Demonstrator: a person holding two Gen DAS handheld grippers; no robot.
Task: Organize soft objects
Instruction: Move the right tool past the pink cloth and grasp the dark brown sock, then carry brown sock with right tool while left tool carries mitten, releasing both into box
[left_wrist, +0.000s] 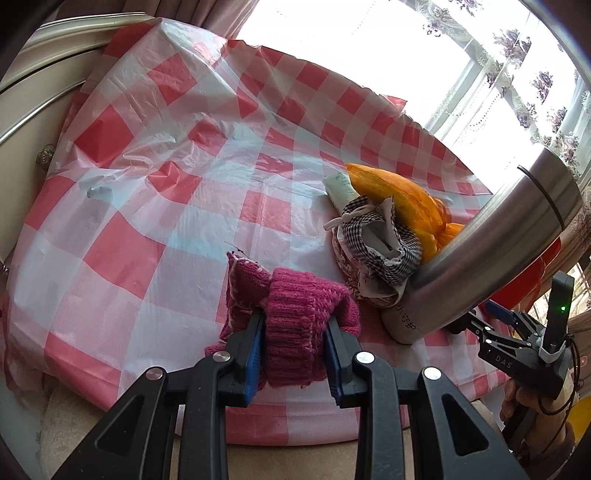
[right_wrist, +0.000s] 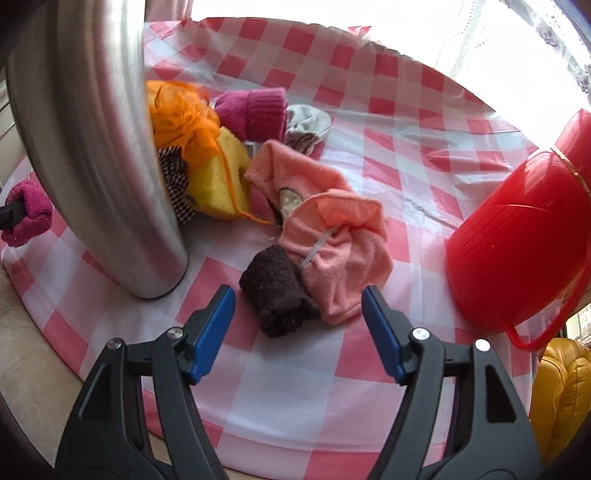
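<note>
My left gripper (left_wrist: 295, 328) is shut on a magenta knitted piece (left_wrist: 291, 314), held just above the checked tablecloth (left_wrist: 147, 221); the same piece shows at the left edge of the right wrist view (right_wrist: 27, 214). My right gripper (right_wrist: 298, 306) is open and empty, with a dark brown sock (right_wrist: 277, 291) and a peach towel (right_wrist: 332, 236) just ahead of its fingers. Behind them lie a yellow sponge (right_wrist: 218, 184), an orange mesh puff (right_wrist: 181, 122), a second magenta knit (right_wrist: 255, 110) and a black-and-white checked cloth (left_wrist: 384, 236).
A tall steel flask (right_wrist: 92, 147) stands left of the pile, also in the left wrist view (left_wrist: 498, 240). A red plastic basket (right_wrist: 517, 236) sits at the right. A white tube (left_wrist: 341, 192) lies by the orange puff. A cabinet (left_wrist: 22, 110) borders the table's left.
</note>
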